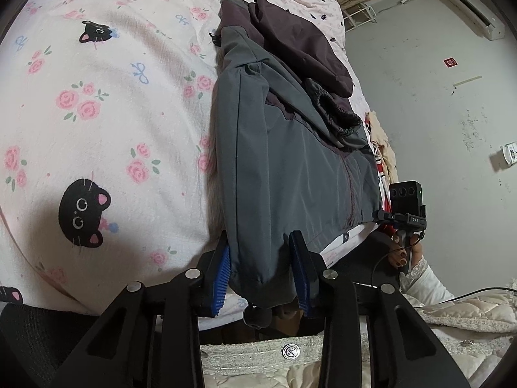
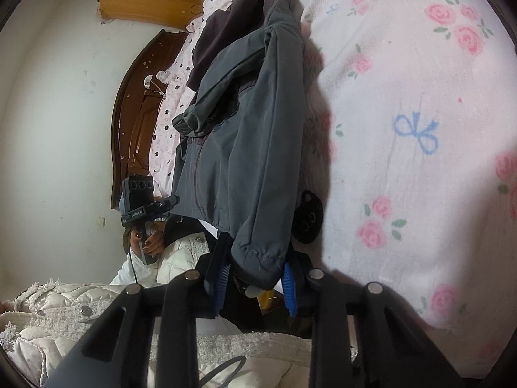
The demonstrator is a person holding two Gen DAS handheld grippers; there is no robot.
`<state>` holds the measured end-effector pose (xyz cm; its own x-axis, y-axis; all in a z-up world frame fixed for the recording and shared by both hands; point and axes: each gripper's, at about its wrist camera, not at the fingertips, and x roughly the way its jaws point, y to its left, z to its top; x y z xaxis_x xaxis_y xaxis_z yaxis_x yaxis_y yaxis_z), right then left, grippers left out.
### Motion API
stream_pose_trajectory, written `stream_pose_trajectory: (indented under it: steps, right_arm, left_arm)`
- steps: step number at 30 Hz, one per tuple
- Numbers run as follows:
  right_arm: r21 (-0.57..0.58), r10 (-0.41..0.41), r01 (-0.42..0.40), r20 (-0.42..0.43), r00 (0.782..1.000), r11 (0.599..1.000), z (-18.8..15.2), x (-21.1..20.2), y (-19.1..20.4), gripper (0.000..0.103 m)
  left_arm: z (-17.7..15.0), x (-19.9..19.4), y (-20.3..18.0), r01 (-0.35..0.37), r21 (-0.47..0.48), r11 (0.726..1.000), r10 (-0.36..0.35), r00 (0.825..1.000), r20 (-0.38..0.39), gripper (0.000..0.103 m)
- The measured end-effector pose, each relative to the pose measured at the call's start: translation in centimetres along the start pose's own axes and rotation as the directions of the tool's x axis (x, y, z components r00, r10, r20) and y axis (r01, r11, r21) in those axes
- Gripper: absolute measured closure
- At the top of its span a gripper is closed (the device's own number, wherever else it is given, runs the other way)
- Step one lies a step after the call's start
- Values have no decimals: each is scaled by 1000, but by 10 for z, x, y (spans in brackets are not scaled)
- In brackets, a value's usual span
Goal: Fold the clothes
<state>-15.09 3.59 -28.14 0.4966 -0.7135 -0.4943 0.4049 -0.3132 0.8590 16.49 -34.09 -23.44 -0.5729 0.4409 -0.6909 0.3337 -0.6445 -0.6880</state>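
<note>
A grey jacket [image 1: 290, 161] with dark purple panels lies lengthwise on the pink floral bed sheet [image 1: 113, 113]. One elastic-cuffed sleeve is folded across its middle. My left gripper [image 1: 261, 268] has its blue-padded fingers on either side of the jacket's hem corner, with fabric bunched between them. In the right wrist view the same jacket [image 2: 245, 148] hangs toward me, and my right gripper [image 2: 257, 278] holds the other hem corner between its blue pads. Each gripper shows in the other's view, held by a hand at the bed's edge.
The sheet, printed with black cats and roses, spreads wide beside the jacket. A dark wooden headboard [image 2: 135, 123] and a pale wall stand at the far side. A cream and red garment [image 1: 384, 148] lies beyond the jacket. A quilted cream coat [image 2: 97, 307] fills the near foreground.
</note>
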Motion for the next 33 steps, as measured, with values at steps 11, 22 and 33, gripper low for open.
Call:
stream_pose_trajectory:
  steps: [11,22,33]
  right_arm:
    - [23,-4,5,-11,1000,1000,0,4,-5,71]
    - [16,8,-8,-8,1000,1000,0,6,-6,71]
    - [-11,17,-17,-6,1000,1000,-2,-2,-2,81]
  left_arm:
    - [-4,-3,10,-17,-41,999,15,999,-40,65]
    - [-1,-6,5,40,-14,999,-40,999,-18,77]
    - [-1,-7,-1,59,-13,998,-59,998,14,94]
